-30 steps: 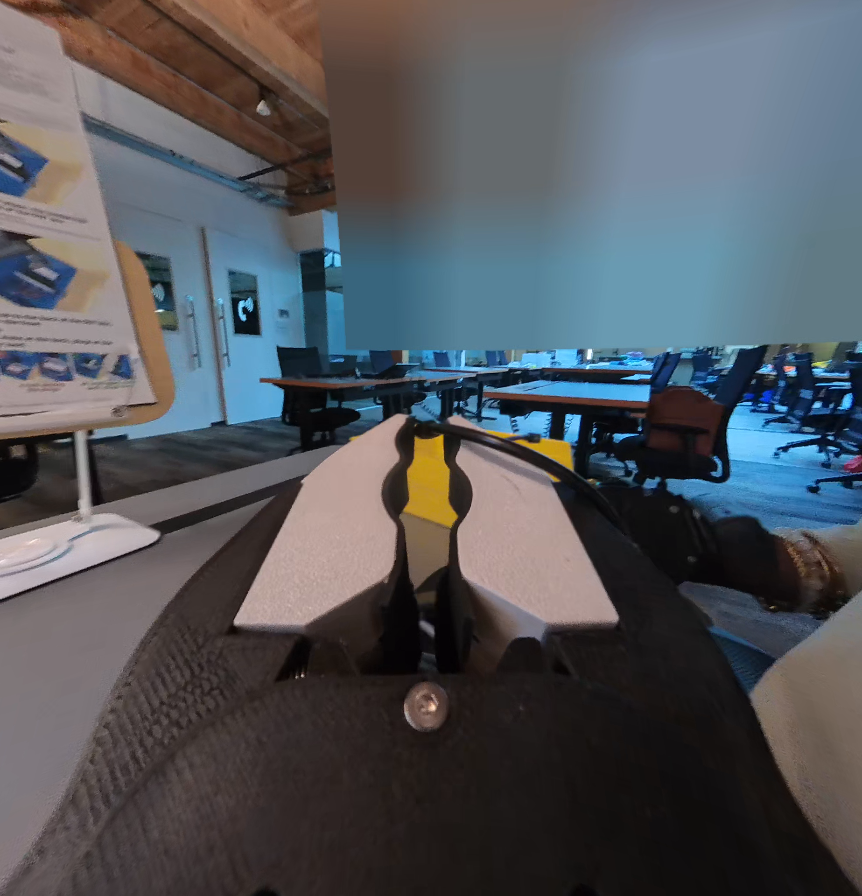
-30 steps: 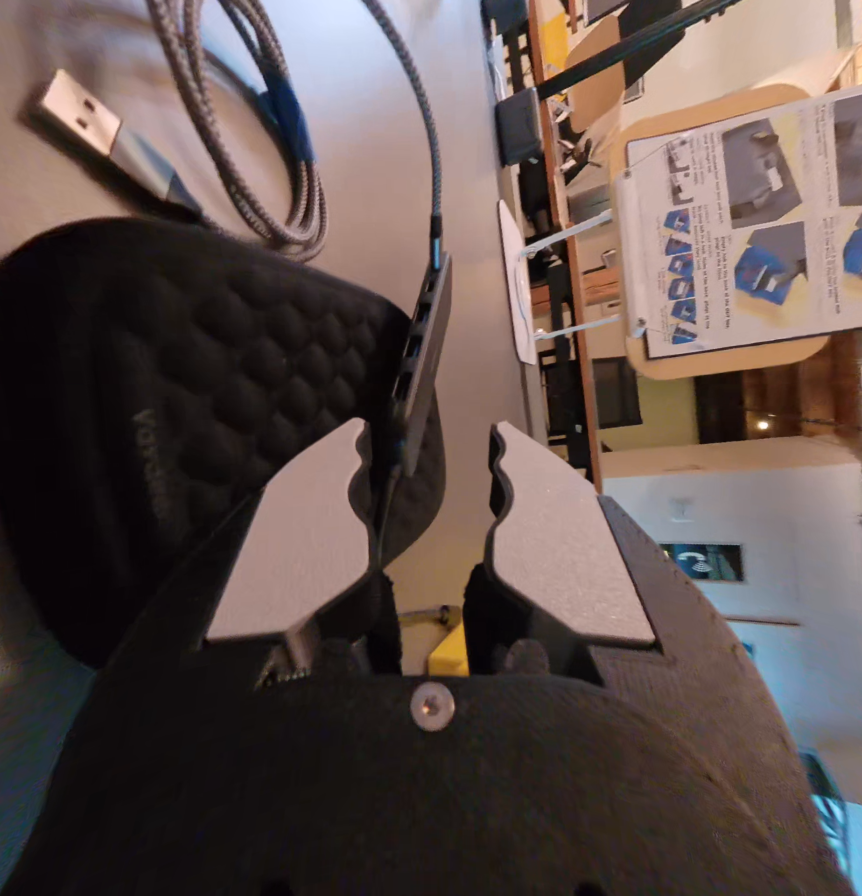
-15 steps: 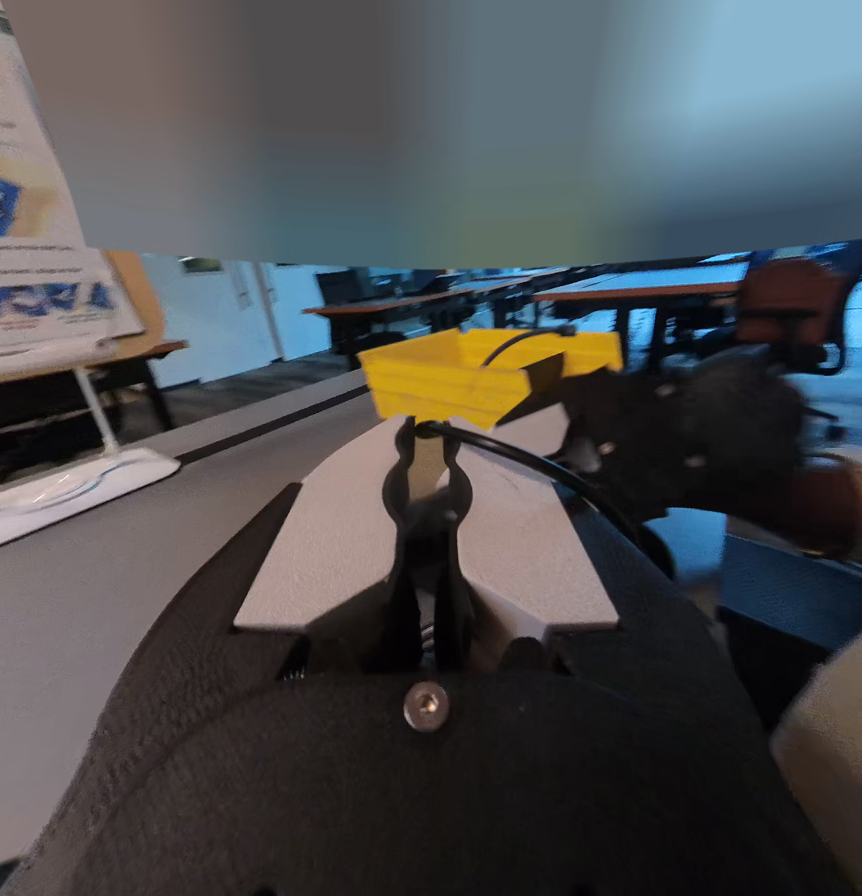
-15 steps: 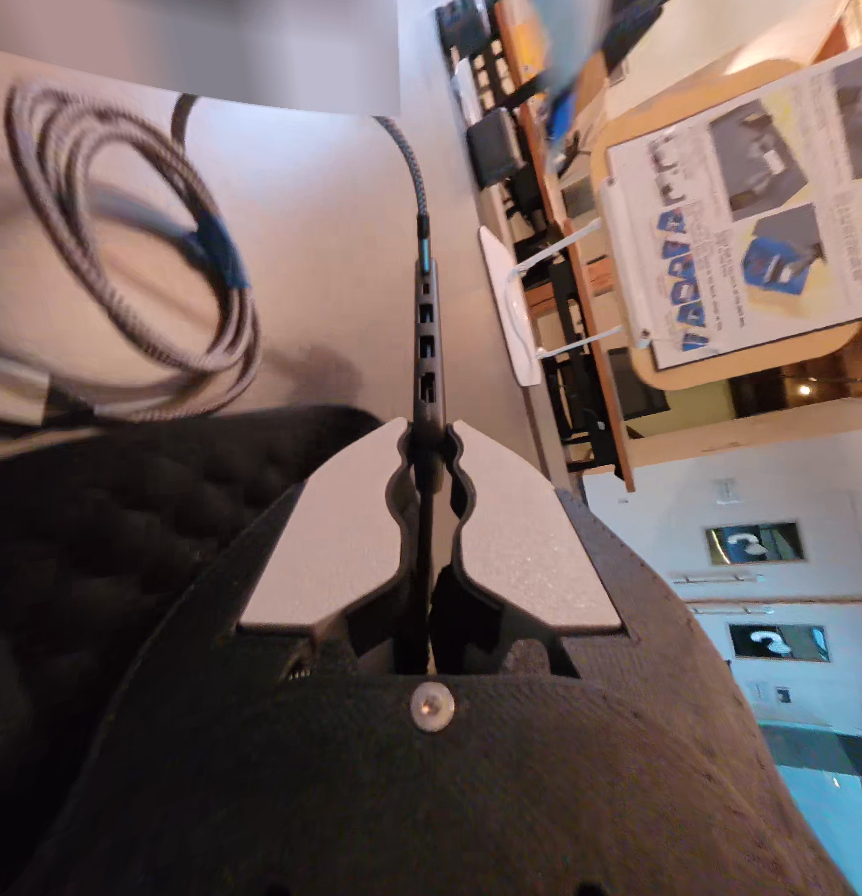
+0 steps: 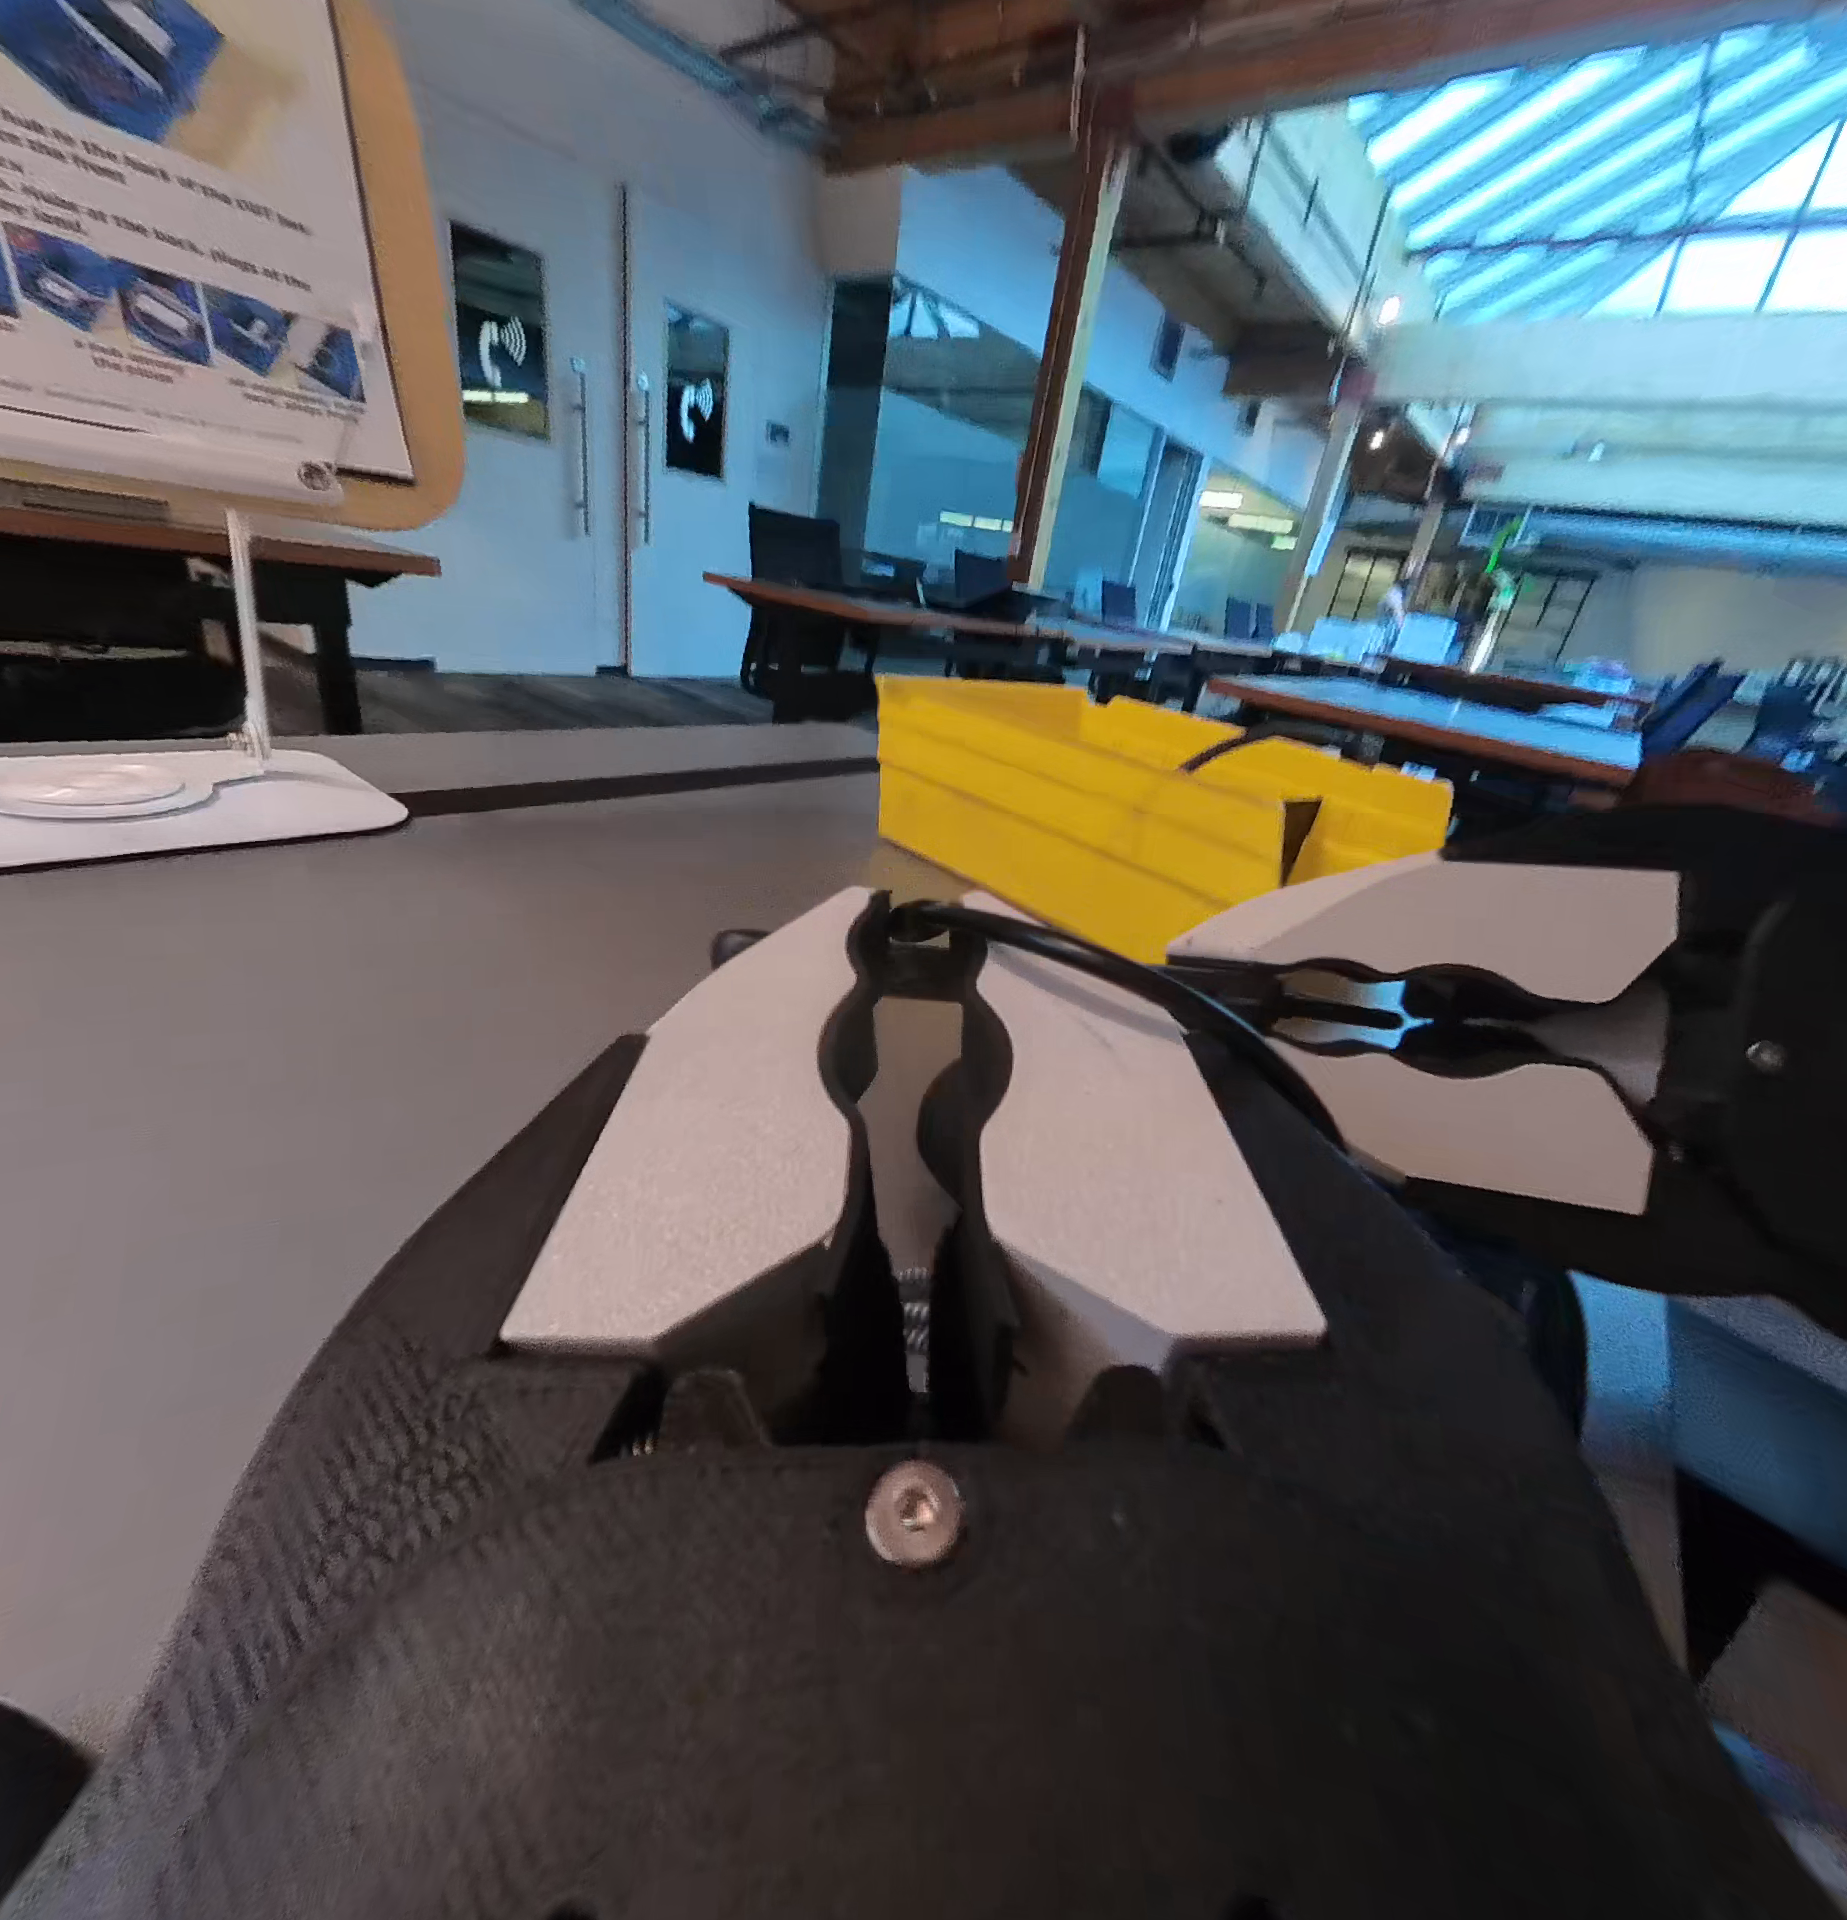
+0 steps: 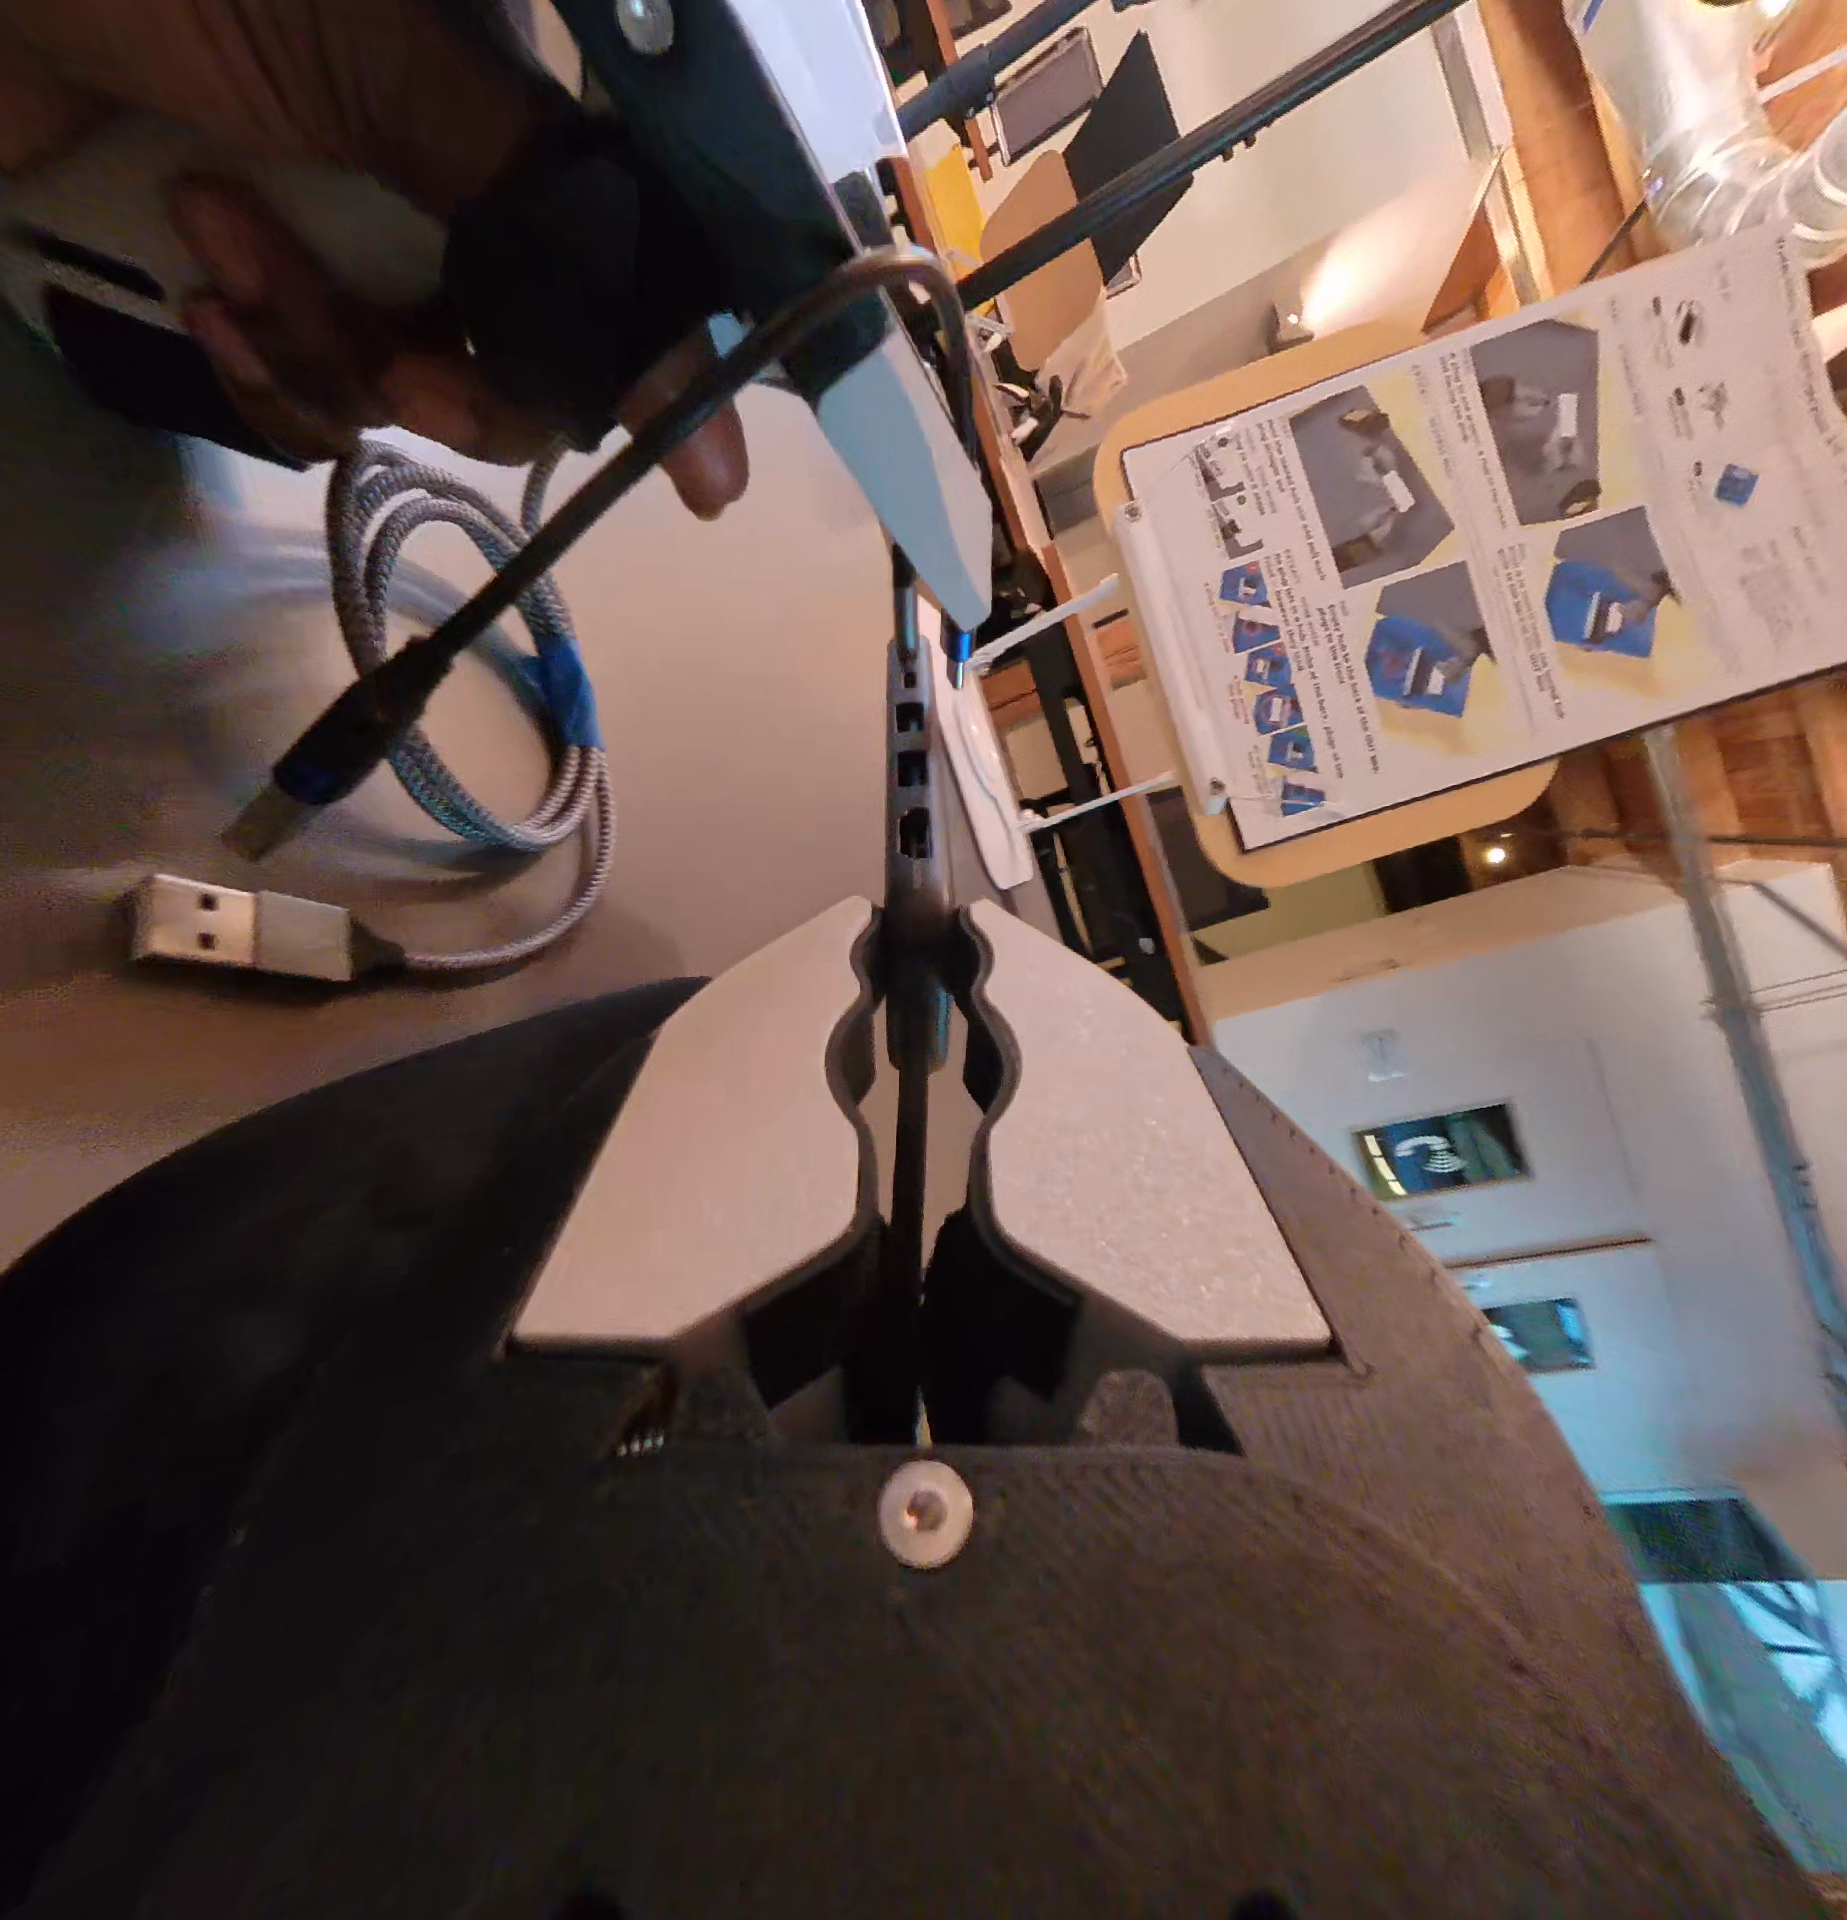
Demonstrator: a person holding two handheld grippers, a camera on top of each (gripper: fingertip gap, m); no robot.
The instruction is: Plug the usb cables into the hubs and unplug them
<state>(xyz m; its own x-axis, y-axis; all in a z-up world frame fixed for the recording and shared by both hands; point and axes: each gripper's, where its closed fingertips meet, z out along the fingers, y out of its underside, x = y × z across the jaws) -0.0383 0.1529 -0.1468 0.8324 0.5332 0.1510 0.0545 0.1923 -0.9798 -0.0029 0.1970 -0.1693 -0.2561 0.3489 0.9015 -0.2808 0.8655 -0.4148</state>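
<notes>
My left gripper [image 5: 914, 935] is shut on a thin black USB cable [image 5: 1085, 961] at its fingertips. In the right wrist view the left gripper [image 6: 950, 592] is above the hub, and the cable's black plug [image 6: 311, 769] dangles free over the table. My right gripper [image 6: 919, 987] is shut on the near end of a slim grey USB hub [image 6: 911, 748], held edge-on with several ports showing. The right gripper also shows in the left wrist view [image 5: 1418, 1023], close to the right of the left one. The port faces are hard to see.
A braided grey cable coil [image 6: 545, 748] with a silver plug [image 6: 233, 930] lies on the grey table [image 5: 275, 1039]. A black padded case [image 6: 275, 1195] lies beside my right gripper. A yellow bin [image 5: 1085, 821] stands behind. A paper stand [image 5: 171, 790] is at the far left. Some 7 cm of space lies between my two pairs of fingers.
My right gripper was open beside the hub, then shut on it and lifted it off the case. My left gripper came close to the right one with the black cable.
</notes>
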